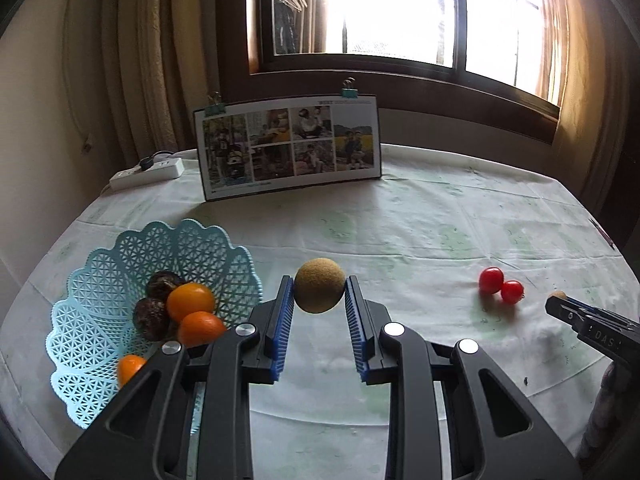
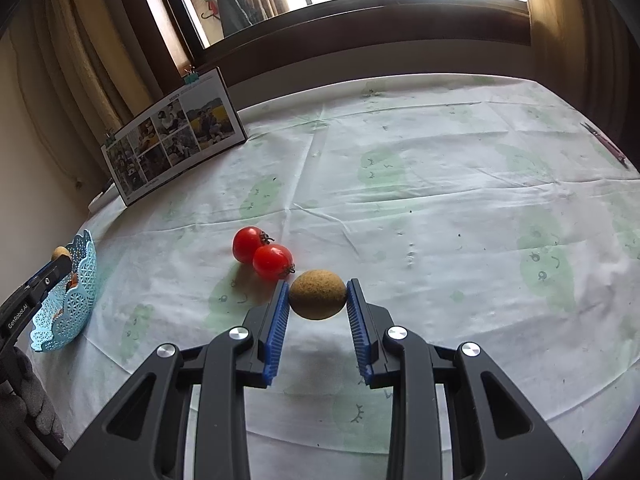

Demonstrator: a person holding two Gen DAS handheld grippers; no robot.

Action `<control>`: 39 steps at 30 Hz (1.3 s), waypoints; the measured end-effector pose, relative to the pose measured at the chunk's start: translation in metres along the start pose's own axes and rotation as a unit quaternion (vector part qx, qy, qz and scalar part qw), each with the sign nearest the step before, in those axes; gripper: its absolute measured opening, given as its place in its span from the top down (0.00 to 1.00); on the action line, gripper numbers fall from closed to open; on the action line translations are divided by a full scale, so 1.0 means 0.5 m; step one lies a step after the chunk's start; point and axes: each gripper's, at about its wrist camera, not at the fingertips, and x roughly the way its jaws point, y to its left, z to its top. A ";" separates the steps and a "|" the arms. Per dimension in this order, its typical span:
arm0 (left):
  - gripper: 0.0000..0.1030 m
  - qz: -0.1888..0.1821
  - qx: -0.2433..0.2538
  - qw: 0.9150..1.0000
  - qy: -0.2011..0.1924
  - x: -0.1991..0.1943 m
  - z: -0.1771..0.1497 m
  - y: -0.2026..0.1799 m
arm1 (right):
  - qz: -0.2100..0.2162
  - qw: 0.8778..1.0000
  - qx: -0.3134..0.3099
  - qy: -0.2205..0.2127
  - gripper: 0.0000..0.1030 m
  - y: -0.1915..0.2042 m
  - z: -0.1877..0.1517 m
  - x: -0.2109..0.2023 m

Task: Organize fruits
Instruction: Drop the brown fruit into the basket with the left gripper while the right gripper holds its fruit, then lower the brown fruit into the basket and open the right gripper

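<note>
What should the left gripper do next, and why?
Probably swing the left gripper left over the basket and let go. It grips a brown ball just right of the basket, which already holds oranges and dark fruits. The right gripper grips a second brown ball, near two tomatoes on the cloth.

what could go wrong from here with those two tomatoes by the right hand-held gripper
1. The two tomatoes touch each other, so closing on one may send the other rolling across the tablecloth.
2. The right hand-held gripper already holds a cork ball; it seems to have no room for a tomato.
3. The basket is shallow and already holds fruit, so additions may roll out.
</note>
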 end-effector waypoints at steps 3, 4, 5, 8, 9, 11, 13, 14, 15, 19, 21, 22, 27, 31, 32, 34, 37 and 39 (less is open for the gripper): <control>0.74 0.017 -0.012 1.000 -0.005 -0.008 -0.001 0.033 | -0.002 1.000 -0.002 -0.001 0.71 0.004 0.001 0.000; 0.74 0.021 -0.016 1.000 -0.006 -0.010 -0.002 0.043 | -0.003 1.000 -0.002 -0.001 0.71 0.006 0.001 -0.001; 0.74 0.026 -0.021 0.999 -0.006 -0.012 -0.004 0.056 | -0.003 1.000 -0.002 0.000 0.71 0.009 0.002 0.000; 0.74 0.039 -0.039 0.998 -0.006 -0.018 -0.011 0.093 | -0.001 1.000 -0.005 0.000 0.71 0.021 0.002 -0.001; 0.74 0.044 -0.046 0.998 -0.006 -0.019 -0.013 0.105 | 0.000 1.000 -0.008 0.000 0.71 0.027 0.002 -0.001; 0.74 0.054 -0.058 0.997 -0.007 -0.022 -0.018 0.134 | 0.004 1.000 -0.013 0.002 0.71 0.040 0.002 -0.001; 0.74 0.066 -0.070 0.995 -0.007 -0.025 -0.023 0.161 | 0.008 1.000 -0.020 0.003 0.71 0.056 0.001 0.001; 0.74 0.072 -0.077 0.994 -0.007 -0.026 -0.026 0.176 | 0.010 1.000 -0.023 0.004 0.71 0.064 0.001 0.002; 0.74 0.077 -0.082 0.994 -0.006 -0.027 -0.029 0.188 | 0.012 1.000 -0.027 0.006 0.71 0.072 0.000 0.003; 0.74 0.093 -0.098 0.991 -0.004 -0.030 -0.041 0.228 | 0.023 0.999 -0.043 0.013 0.71 0.113 -0.003 0.013; 0.74 0.095 -0.102 0.990 -0.004 -0.034 -0.046 0.241 | 0.027 0.998 -0.051 0.016 0.71 0.133 -0.005 0.016; 0.74 0.096 -0.104 0.990 -0.003 -0.035 -0.048 0.245 | 0.031 0.998 -0.056 0.016 0.71 0.145 -0.005 0.017; 0.59 0.102 -0.121 0.987 -0.005 -0.037 -0.055 0.269 | 0.048 0.996 -0.079 0.016 0.71 0.198 -0.004 0.015; 0.46 0.110 -0.126 0.986 -0.009 -0.041 -0.058 0.281 | 0.072 0.992 -0.106 0.015 0.71 0.255 -0.003 0.010; 0.37 0.113 -0.127 0.985 -0.011 -0.042 -0.059 0.283 | 0.079 0.990 -0.113 0.015 0.71 0.270 -0.003 0.010; 0.25 0.120 -0.129 0.984 -0.016 -0.047 -0.062 0.286 | 0.096 0.987 -0.128 0.016 0.71 0.303 -0.003 0.009; 0.09 0.135 -0.131 0.982 -0.025 -0.055 -0.065 0.291 | 0.125 0.981 -0.148 0.021 0.71 0.354 -0.005 0.008; 0.07 0.140 -0.133 0.981 -0.029 -0.059 -0.067 0.294 | 0.142 0.976 -0.163 0.021 0.71 0.388 -0.010 0.006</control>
